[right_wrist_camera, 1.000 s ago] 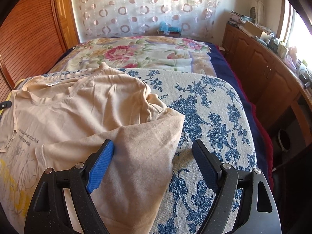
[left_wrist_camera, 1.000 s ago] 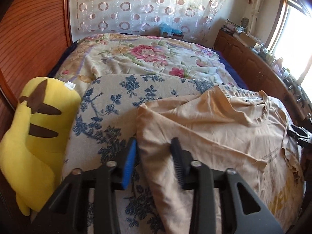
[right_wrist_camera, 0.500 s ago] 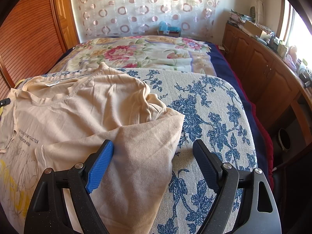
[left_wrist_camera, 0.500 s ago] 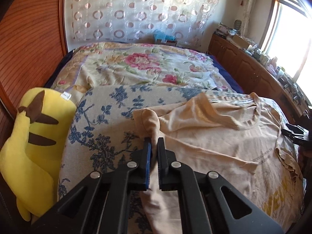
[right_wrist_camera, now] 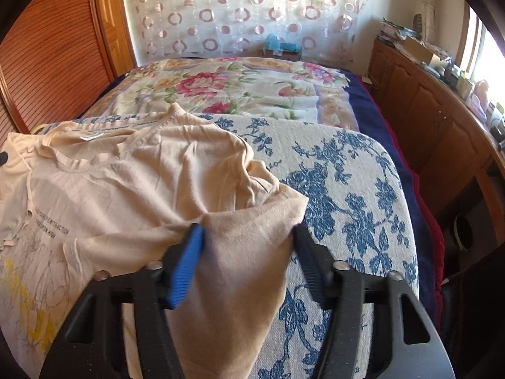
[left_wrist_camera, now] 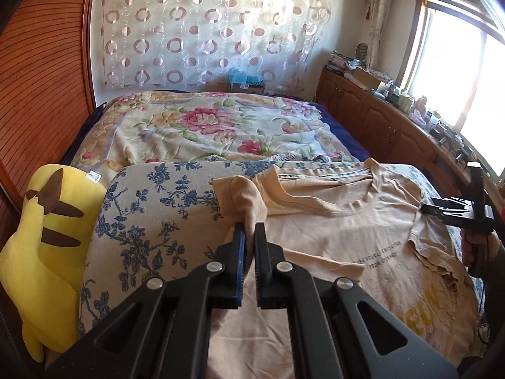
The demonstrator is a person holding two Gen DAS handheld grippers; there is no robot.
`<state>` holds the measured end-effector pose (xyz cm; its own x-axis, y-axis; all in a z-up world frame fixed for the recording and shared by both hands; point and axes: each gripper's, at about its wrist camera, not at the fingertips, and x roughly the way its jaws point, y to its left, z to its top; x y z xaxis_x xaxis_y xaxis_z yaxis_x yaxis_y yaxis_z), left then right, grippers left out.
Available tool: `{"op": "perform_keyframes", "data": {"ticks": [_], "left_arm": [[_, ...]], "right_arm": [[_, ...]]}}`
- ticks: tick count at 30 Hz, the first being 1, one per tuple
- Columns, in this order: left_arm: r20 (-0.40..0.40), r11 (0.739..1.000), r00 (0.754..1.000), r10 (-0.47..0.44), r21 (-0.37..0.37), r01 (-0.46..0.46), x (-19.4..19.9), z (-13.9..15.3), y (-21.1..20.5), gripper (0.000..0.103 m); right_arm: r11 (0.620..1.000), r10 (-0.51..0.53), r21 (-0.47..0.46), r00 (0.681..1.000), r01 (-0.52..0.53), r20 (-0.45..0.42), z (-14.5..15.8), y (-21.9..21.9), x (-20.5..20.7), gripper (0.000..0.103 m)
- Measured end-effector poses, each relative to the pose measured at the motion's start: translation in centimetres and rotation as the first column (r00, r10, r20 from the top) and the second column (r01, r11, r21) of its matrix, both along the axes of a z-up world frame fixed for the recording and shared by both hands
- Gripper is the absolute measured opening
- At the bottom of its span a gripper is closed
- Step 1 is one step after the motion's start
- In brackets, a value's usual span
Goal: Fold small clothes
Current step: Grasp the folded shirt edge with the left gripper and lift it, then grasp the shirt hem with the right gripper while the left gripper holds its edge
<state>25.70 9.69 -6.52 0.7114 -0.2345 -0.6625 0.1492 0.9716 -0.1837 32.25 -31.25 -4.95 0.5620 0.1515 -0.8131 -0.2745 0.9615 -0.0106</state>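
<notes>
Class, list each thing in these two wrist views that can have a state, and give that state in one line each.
Beige T-shirt: spread out on the floral pad, unfolded, both sleeves between jaws.
Left gripper: shut on the sleeve, bunching it upward.
Right gripper: jaws just been closing around the other sleeve, not yet pinched.
Yellow plush toy: lying beside the pad, untouched.

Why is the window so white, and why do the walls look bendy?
Left wrist view: the window is washed out by bright daylight; the fisheye lens bows the wooden wall. Right wrist view: the same bend, dark corners, and the right tool looks smeared by blur around the beige T-shirt.
</notes>
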Motion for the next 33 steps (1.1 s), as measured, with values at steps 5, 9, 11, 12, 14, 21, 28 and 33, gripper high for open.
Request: {"op": "perform_keyframes", "data": {"ticks": [5, 9, 11, 12, 14, 21, 28, 33], "left_arm": [[0.018, 1.0, 1.0, 0.004, -0.004, -0.004, -1.4, 0.4, 0.0, 0.001], [0.031, 1.0, 1.0, 0.003, -0.011, -0.003, -2.6, 0.8, -0.1, 0.001], [0.04, 1.0, 0.999, 0.0, -0.014, 0.001, -3.4, 1.0, -0.4, 0.001], [0.046, 1.0, 0.999, -0.002, -0.015, 0.003, -3.7, 1.2, -0.6, 0.001], [0.064, 1.0, 0.998, -0.004, -0.015, 0.005, -4.7, 1.6, -0.7, 0.001], [0.132, 1.0, 0.991, 0.005, -0.018, -0.003, -8.8, 3.2, -0.6, 0.001], [0.179, 0.998, 0.983, 0.046, -0.039, -0.04, -13.9, 2.5, 0.9, 0.001], [0.193, 0.998, 0.979, 0.066, -0.035, -0.06, -17.1, 1.4, 1.7, 0.001]], "right_arm": [[1.0, 0.001, 0.027, 1.0, 0.0, -0.008, 0.3, -0.1, 0.8, 0.02], [0.999, 0.014, 0.053, 1.0, -0.014, -0.008, 0.6, 0.1, 0.6, 0.004], [0.997, 0.017, 0.071, 1.0, -0.018, 0.011, 1.2, 0.1, 0.1, 0.002], [0.997, 0.018, 0.081, 0.999, -0.02, 0.027, 1.6, 0.1, -0.4, 0.002], [0.994, 0.026, 0.102, 0.998, -0.032, 0.062, 2.7, 0.1, -1.5, 0.002], [0.989, 0.043, 0.135, 0.985, -0.066, 0.169, 6.4, -0.3, -6.1, 0.001], [0.986, 0.086, 0.118, 0.972, -0.114, 0.22, 7.5, 0.3, -11.6, 0.001], [0.987, 0.089, 0.114, 0.969, -0.118, 0.232, 6.9, 0.4, -14.4, 0.001]]}}
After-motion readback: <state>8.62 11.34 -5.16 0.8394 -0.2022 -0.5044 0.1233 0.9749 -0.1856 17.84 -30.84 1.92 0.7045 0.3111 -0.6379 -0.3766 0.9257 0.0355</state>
